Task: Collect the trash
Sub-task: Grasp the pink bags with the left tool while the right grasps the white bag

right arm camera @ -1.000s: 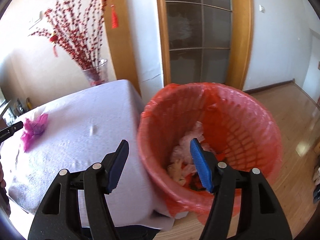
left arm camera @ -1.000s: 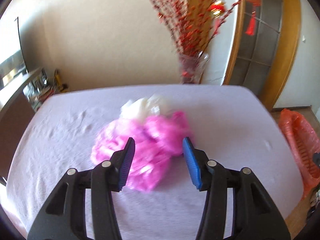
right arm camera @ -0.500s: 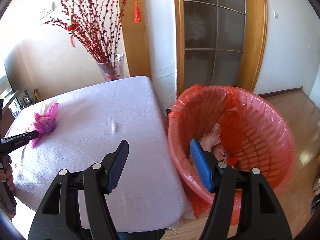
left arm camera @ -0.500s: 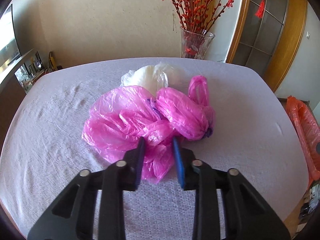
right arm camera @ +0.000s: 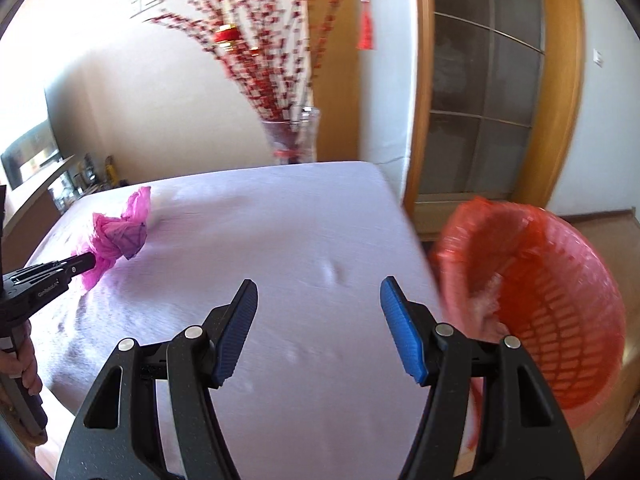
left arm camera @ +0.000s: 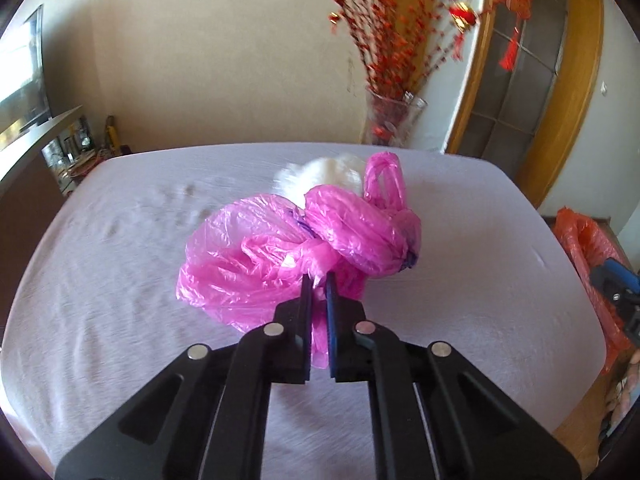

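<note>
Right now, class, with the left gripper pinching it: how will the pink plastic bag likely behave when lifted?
The pink plastic bag looks thin and crumpled, so probably floppy and light. The left gripper, its jaws closing, pinches only one fold, so the bag will likely dangle. It touches the white bag, which may shift.

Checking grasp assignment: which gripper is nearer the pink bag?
Left. The left gripper is closing its fingers on the pink bag; the right gripper hangs open over bare tablecloth, well apart from it.

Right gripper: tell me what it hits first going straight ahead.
Probably the bare lilac tablecloth. The open right gripper points down at it, with nothing between; the red bin sits off to its right.
</note>
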A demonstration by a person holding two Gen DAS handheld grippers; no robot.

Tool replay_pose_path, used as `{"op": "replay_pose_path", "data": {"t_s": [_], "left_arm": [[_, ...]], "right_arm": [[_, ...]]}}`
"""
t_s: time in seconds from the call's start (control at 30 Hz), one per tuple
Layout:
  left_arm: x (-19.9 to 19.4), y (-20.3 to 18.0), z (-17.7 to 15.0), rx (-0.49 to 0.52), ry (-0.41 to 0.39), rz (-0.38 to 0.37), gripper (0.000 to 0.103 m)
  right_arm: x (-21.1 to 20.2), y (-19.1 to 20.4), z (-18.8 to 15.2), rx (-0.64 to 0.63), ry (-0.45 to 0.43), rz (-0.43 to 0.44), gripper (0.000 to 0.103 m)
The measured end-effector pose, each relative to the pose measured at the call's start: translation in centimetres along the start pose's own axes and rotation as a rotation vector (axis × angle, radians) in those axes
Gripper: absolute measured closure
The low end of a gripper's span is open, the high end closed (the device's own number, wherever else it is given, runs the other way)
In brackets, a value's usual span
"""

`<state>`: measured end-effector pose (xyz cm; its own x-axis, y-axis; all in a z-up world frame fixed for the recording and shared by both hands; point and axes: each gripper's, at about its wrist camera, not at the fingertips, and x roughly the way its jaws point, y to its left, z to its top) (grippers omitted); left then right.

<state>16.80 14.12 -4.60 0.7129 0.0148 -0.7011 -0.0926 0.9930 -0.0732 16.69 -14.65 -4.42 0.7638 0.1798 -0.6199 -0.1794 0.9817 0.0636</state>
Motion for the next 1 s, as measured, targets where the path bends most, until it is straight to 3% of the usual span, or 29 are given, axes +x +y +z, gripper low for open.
{"op": "replay_pose_path", "data": {"t_s": [0.27, 0.47, 0.67, 1.0], "left_arm": [[-1.7, 5.5, 0.0, -0.092, -0.051, 0.063, 0.096], [-1.8, 8.4, 0.0, -0.149, -0.056, 0.097, 0.096], [-2.0, 9.6, 0.1, -0.174, -0.063, 0.121, 0.096], [-1.7, 10.4, 0.4, -0.187, -0.055, 0.154, 0.096]], "right_arm": [[3.1, 6.9, 1.6, -0.056, 0.024, 0.118, 0.039], [5.9, 12.1, 3.5, -0.079, 0.06, 0.194, 0.051], [9.8, 15.5, 5.6, -0.014, 0.12, 0.25, 0.052], [15.0, 18.5, 7.4, 0.068, 0.208, 0.271, 0.049]]}}
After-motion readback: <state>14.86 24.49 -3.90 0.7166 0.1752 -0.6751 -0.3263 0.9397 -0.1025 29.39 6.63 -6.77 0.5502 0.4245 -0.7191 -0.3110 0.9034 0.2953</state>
